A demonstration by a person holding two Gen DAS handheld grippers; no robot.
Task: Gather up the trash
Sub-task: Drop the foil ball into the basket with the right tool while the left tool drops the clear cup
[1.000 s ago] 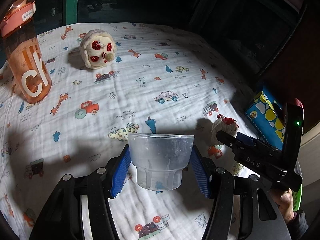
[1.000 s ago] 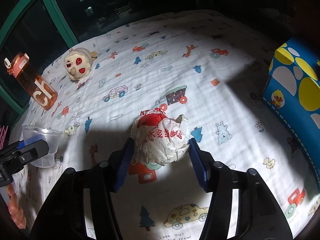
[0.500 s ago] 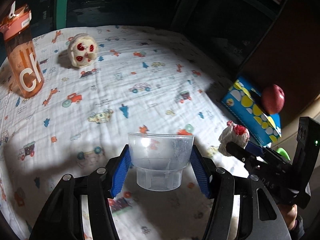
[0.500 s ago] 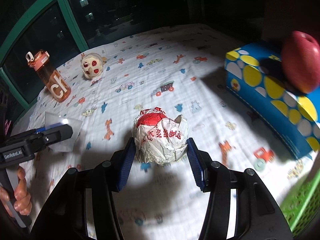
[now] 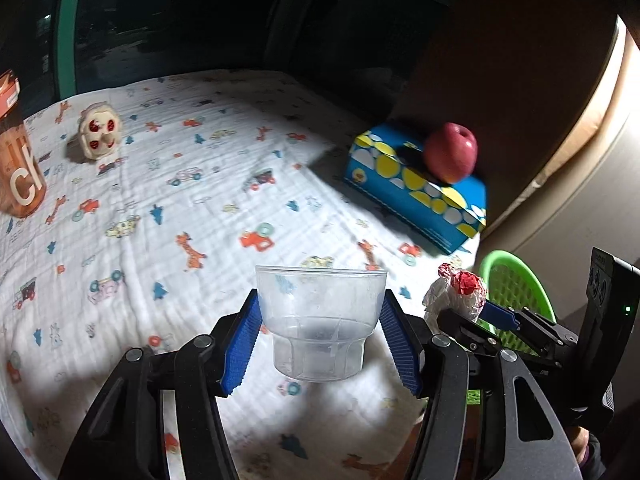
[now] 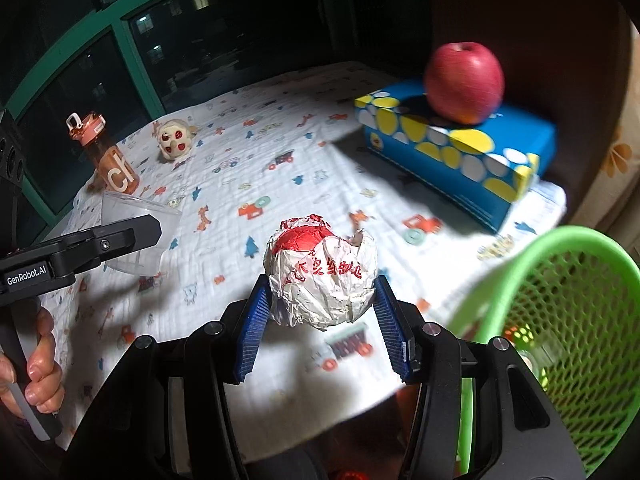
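Observation:
My left gripper [image 5: 320, 332] is shut on a clear plastic cup [image 5: 320, 320] and holds it upright above the table's front edge. The cup also shows in the right wrist view [image 6: 132, 236]. My right gripper [image 6: 322, 320] is shut on a crumpled white and red paper ball [image 6: 322, 276], held in the air near the table's right front corner. The ball also shows in the left wrist view [image 5: 456, 292]. A green mesh bin [image 6: 560, 320] stands below the table edge, just right of the ball; it also shows in the left wrist view [image 5: 516, 284].
A blue and yellow tissue box [image 6: 460, 152] lies at the right with a red apple [image 6: 464, 80] on it. An orange bottle [image 6: 106, 156] and a small plush toy [image 6: 174, 142] stand at the far left on the printed tablecloth [image 6: 280, 184].
Both grippers have lifted and moved right toward the table's front right corner with the cup and paper ball. The green bin has come into view.

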